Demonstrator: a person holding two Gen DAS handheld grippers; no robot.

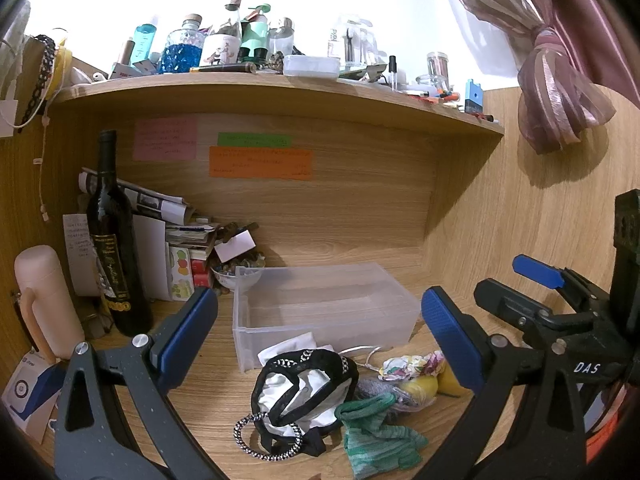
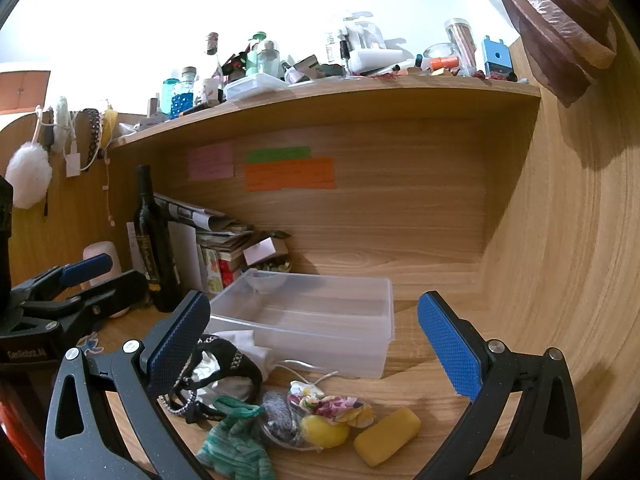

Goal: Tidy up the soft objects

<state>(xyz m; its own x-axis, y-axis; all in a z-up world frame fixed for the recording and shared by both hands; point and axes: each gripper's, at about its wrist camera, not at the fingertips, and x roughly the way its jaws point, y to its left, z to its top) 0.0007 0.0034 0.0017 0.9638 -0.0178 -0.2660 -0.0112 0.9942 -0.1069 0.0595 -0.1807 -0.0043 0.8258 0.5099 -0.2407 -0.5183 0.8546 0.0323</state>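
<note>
both my grippers, left gripper (image 1: 320, 336) and right gripper (image 2: 314, 346), gape wide; the soft pile (image 2: 288, 408) lies just below between their fingers, clear bin (image 2: 320, 312) beyond.

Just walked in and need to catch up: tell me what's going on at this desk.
A person holds two grippers over a wooden desk, sorting soft things. Both the left gripper and the right gripper are open and hold nothing. The clear plastic bin looks empty. In front of it lies a pile: a black-and-white drawstring pouch, a green knitted glove, a yellow sponge and floral fabric.
</note>
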